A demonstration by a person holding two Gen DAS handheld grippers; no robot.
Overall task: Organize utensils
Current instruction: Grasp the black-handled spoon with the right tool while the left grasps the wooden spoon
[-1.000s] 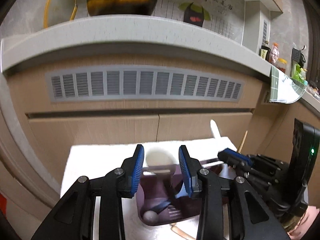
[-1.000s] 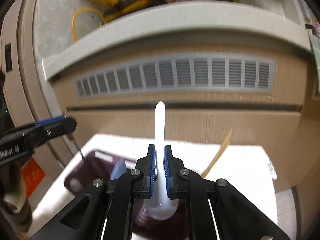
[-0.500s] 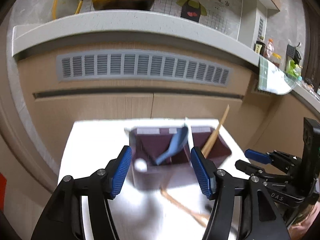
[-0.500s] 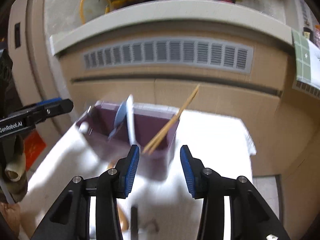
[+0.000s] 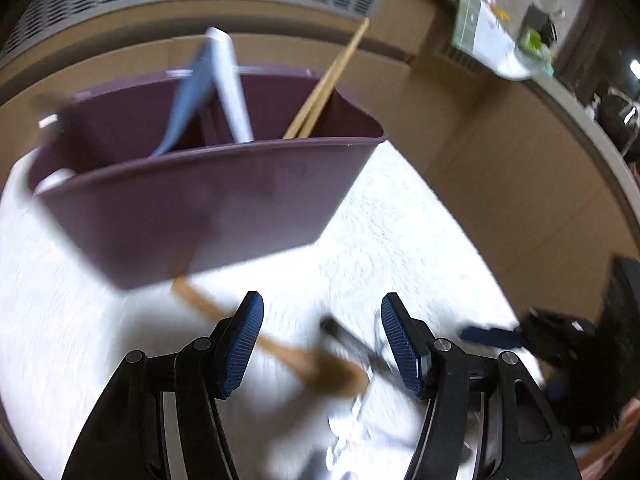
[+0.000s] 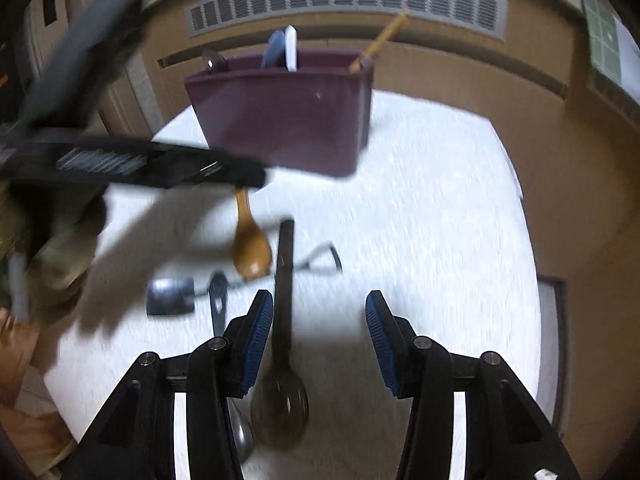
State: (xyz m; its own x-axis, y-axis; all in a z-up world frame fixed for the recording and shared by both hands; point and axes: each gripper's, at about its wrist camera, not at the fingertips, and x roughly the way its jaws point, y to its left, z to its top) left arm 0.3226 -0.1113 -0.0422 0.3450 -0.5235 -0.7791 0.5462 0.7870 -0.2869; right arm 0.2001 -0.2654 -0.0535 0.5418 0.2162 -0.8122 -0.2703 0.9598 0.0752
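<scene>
I am hovering both empty, wide-open tongs, left tongs [image 5: 322, 340] and right tongs [image 6: 319, 338], choosing next the dark spoon [image 6: 281, 344] lying just beside my right tongs' left finger.

Kitchen corner with a white worktop set against wood-look cabinets

The worktop [image 6: 440, 208] has a white, finely textured cover and stands before tan wood-grain cabinet fronts [image 6: 460, 76]. A long grey slatted vent [image 6: 344, 0] runs across the cabinet face, with a dark horizontal gap below it. A pale counter edge [image 5: 592, 128] curves off to the right, bearing a green checked cloth [image 5: 480, 32] and small blurred items. The lighting is warm and dim.
</scene>
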